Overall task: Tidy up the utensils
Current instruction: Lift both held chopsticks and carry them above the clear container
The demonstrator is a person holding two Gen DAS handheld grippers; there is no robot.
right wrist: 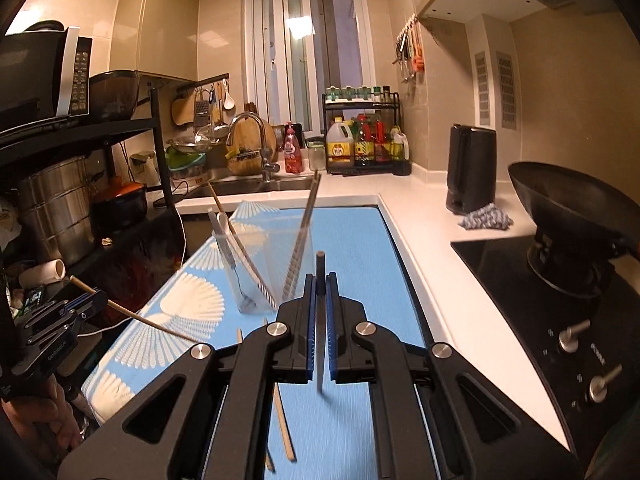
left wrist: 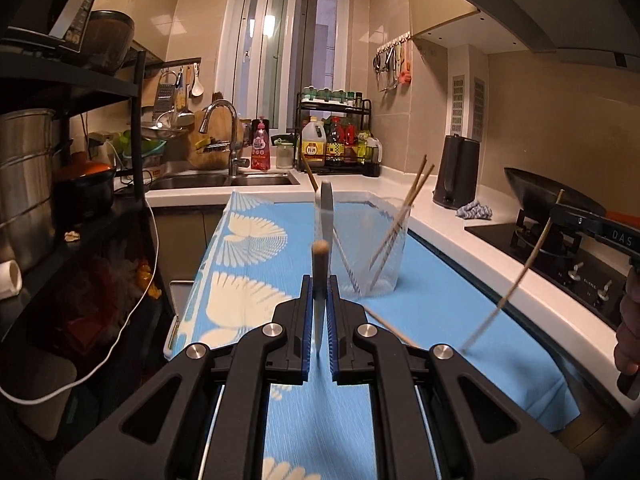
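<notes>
A clear plastic cup (left wrist: 380, 248) stands on the blue patterned cloth (left wrist: 256, 264) and holds chopsticks (left wrist: 404, 208) and a white spoon (right wrist: 225, 222). My left gripper (left wrist: 320, 292) is shut on one wooden chopstick (left wrist: 320, 276), held upright just short of the cup. My right gripper (right wrist: 319, 300) is shut on another chopstick (right wrist: 320, 276), dark-tipped, right of the cup (right wrist: 264, 268). From the left wrist view the right gripper (left wrist: 576, 216) holds its chopstick (left wrist: 516, 280) slanted above the cloth. Two loose chopsticks (right wrist: 284, 424) lie on the cloth under the right gripper.
A black wok (right wrist: 576, 200) sits on the stove at right, with a black kettle (right wrist: 470, 168) and a rag (right wrist: 484, 218) on the white counter. A sink with faucet (right wrist: 256, 140) and a condiment rack (right wrist: 364, 136) stand behind. A black shelf with pots (left wrist: 28, 184) is at left.
</notes>
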